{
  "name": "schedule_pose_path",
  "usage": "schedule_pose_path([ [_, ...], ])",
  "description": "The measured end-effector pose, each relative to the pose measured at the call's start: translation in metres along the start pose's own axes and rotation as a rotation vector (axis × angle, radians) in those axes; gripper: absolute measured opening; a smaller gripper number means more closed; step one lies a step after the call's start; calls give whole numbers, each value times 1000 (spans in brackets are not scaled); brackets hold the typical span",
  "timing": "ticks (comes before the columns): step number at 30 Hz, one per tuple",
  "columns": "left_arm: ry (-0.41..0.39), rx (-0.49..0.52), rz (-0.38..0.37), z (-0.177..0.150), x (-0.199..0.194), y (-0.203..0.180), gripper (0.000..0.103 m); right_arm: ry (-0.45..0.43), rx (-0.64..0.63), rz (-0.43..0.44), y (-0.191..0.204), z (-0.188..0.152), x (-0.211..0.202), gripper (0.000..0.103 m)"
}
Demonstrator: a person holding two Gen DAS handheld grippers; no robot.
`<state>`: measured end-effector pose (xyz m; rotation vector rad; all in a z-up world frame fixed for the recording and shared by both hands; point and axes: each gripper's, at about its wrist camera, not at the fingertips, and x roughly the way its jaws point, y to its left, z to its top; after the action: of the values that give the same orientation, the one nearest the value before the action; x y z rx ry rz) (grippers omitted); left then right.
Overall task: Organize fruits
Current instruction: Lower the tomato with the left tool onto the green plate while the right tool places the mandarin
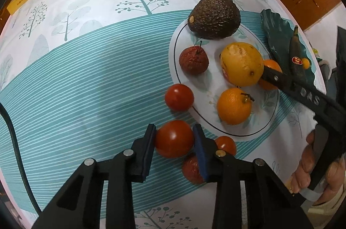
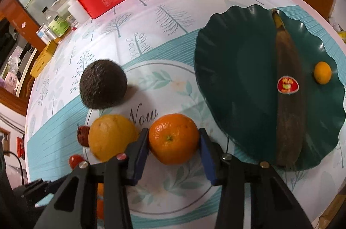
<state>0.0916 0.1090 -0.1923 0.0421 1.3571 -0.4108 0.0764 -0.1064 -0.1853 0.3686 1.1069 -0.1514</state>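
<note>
L gripper clamps tomato on cloth beside white plate; R gripper pinches orange on that plate. Step: grasp. Next: lift, likely to green dish.

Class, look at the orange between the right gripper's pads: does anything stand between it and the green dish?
Nothing visible does. The orange sits on the white plate beside the green dish, whose near half is bare; the banana lies further across it.
</note>
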Motion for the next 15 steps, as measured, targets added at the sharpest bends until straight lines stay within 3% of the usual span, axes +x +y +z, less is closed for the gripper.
schedule_pose_path([
  [8,-79,7,34,1,-27,-1,33,-12,-38,38,2,-23,-23,44],
  [15,-196,88,21,7,-71,-42,33,-23,-86,82,2,-42,-50,44],
])
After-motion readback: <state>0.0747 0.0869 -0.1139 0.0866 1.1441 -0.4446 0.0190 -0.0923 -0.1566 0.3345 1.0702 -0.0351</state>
